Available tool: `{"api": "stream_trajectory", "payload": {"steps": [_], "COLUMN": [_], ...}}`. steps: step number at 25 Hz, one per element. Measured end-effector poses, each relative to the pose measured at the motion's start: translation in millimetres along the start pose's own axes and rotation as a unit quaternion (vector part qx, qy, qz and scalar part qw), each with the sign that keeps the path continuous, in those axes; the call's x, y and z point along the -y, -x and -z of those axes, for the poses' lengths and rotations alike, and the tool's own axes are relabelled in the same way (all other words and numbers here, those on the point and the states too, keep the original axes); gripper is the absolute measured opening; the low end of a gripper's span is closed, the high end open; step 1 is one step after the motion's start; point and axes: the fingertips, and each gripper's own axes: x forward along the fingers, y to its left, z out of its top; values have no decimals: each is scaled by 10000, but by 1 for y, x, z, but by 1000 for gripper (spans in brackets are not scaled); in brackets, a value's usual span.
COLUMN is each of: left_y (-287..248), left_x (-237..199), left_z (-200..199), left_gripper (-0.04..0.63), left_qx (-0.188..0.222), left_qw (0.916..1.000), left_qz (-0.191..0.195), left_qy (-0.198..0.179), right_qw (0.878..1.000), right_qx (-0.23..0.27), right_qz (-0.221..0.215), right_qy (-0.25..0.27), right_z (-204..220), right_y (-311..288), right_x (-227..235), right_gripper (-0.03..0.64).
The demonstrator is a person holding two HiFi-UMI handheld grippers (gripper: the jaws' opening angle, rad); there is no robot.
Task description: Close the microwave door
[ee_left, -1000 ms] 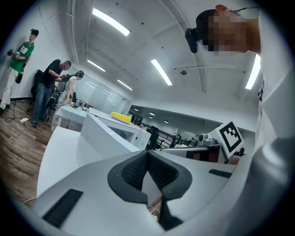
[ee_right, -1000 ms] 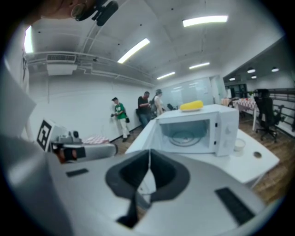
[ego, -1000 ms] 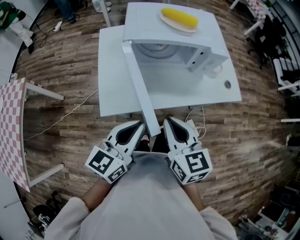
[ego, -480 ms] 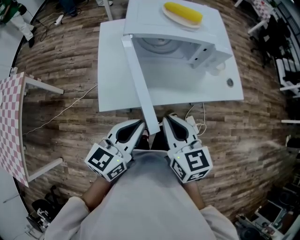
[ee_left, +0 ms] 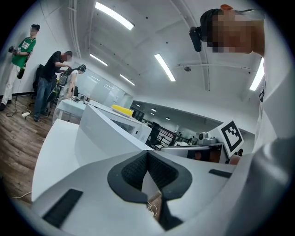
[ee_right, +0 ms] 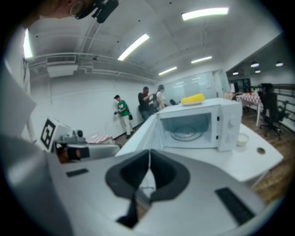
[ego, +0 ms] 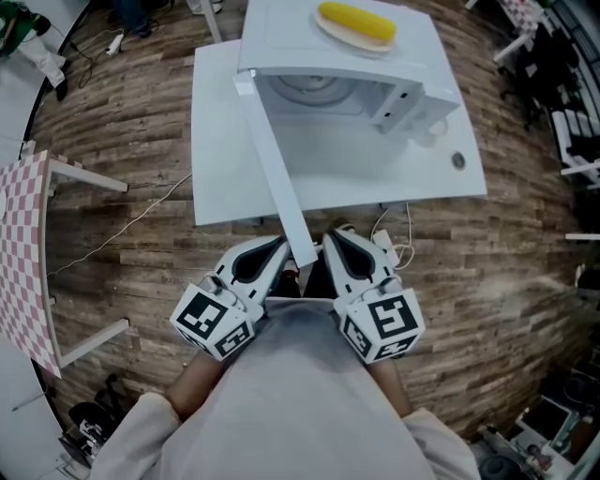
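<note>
A white microwave (ego: 394,89) stands on a white table (ego: 220,159), its cavity with a glass turntable (ee_right: 186,134) exposed. Its door (ego: 277,178) hangs wide open, swung out toward me past the table's front edge. My left gripper (ego: 279,251) sits just left of the door's free end, jaws shut with nothing between them. My right gripper (ego: 335,246) sits just right of it, also shut and empty. Both are held close to my body, short of the table. The door (ee_left: 106,133) fills the left gripper view's middle.
A plate with a yellow corn cob (ego: 354,24) rests on top of the microwave. A small white cup (ego: 431,139) stands right of it. A checkered table (ego: 23,253) is at the far left. Cables (ego: 141,220) lie on the wood floor. People (ee_right: 122,116) stand far off.
The scene has slid slightly in the head view as my head shifted. Both grippers stay by the door's end, still shut.
</note>
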Motion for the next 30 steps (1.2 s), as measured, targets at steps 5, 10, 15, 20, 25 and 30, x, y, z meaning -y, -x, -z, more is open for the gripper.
{"api": "stream_trajectory", "payload": {"steps": [5,10,15,20,25,30], "left_y": [-7,-18,-30,-45,-56,-66], "left_x": [5,10,21,29,31,30], "left_z": [-3,-5,-12,-17,-21,-23], "left_gripper": [19,19,20,19,19,18], "left_qx": [-44,-79,-60,-68,-78,-119], "left_qw": [9999,9996,9987,9974,9969,9966], "left_qz": [94,252,506,714,778,810], "left_qy": [-34,15,40,11,13,7], "right_qw": [10000,9998,9993,9986,9982,9980], "right_qx": [9,26,18,24,26,39], "right_qz": [38,157,311,456,513,527], "right_qy": [-75,-134,-196,-248,-306,-350], "right_z": [0,0,0,0,-3,-6], "right_y": [2,5,10,14,15,15], "right_x": [6,16,29,43,53,60], "right_gripper": [25,25,25,25,25,25]}}
